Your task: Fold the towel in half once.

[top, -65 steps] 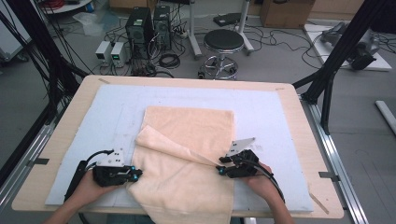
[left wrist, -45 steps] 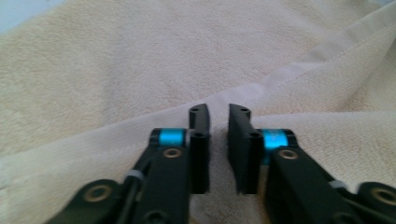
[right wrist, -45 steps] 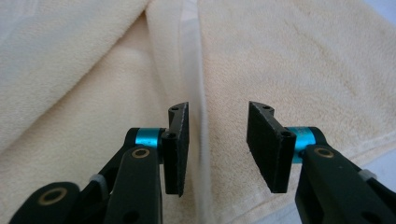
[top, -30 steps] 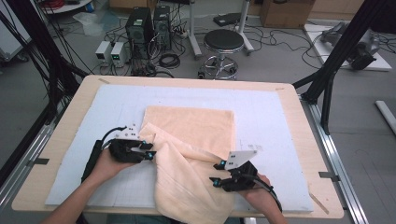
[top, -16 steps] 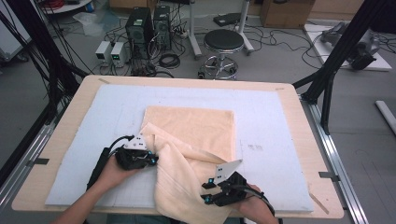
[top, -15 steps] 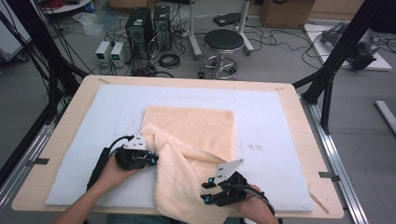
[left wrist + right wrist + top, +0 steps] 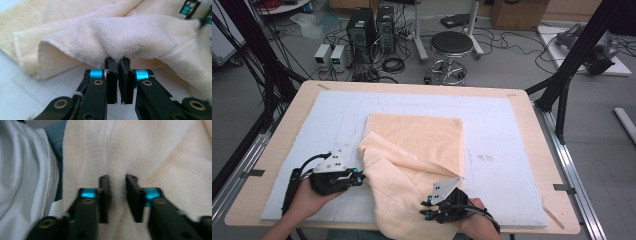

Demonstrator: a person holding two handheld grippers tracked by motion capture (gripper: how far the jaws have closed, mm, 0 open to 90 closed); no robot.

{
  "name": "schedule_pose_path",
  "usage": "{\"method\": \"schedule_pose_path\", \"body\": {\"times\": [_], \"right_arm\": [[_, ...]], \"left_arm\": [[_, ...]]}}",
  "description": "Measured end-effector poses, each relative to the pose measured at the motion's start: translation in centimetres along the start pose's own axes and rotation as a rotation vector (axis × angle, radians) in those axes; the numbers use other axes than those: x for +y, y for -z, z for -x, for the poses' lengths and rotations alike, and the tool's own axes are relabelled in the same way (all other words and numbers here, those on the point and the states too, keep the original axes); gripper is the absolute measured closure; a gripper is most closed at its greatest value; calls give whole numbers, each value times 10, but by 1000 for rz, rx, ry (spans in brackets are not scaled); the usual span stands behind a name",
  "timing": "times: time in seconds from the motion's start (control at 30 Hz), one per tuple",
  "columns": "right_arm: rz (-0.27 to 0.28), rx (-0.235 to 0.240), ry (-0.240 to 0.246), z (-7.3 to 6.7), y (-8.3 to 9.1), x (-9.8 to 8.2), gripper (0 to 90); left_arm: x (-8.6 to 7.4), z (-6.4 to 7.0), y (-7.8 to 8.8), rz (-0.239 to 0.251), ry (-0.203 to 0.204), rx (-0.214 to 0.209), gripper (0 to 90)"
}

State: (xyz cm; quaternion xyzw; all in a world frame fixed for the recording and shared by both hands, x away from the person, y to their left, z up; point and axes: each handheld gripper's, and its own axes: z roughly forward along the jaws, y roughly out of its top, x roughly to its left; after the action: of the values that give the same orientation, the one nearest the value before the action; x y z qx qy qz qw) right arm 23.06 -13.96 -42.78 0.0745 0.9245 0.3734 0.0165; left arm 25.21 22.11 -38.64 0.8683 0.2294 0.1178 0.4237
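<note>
Already pinched tight on a towel edge [image 7: 117, 53], left gripper [image 7: 117, 62] with jaws pressed together on the fringe. Closing around a bunched ridge of the same cloth, right gripper [image 7: 117, 182], jaws just drawn nearer with fabric between them, pads not clearly biting yet. Seen from above, left gripper [image 7: 357, 178] at the towel's [image 7: 422, 137] near-left fold, right gripper [image 7: 428, 209] at the loose part spilling over the front edge of the table [image 7: 532, 102]. Far half flat on the white mat [image 7: 502, 130]; near half rumpled. Grasping nearly done, apparently; spreading or folding left to do.
</note>
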Motion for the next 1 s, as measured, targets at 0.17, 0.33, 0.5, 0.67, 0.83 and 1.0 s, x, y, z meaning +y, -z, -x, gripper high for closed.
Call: {"method": "schedule_pose_path", "body": {"times": [0.17,0.33,0.5,0.67,0.83,1.0], "right_arm": [[20,13,13,-1,10,4,825],[64,-22,8,3,31,9,826],[56,-137,-3,29,47,17,825],[22,-230,-79,76,48,11,825],[-19,-269,-158,117,37,2,816],[-23,-272,-230,138,26,-9,719]], "left_arm": [[0,19,42,7,-23,-10,854],[11,24,56,-28,-66,-37,853],[25,-13,18,-66,-39,-14,851],[34,-59,-37,-56,49,12,849],[39,-88,-78,-48,143,64,841],[34,-101,-88,-99,212,93,698]]}}
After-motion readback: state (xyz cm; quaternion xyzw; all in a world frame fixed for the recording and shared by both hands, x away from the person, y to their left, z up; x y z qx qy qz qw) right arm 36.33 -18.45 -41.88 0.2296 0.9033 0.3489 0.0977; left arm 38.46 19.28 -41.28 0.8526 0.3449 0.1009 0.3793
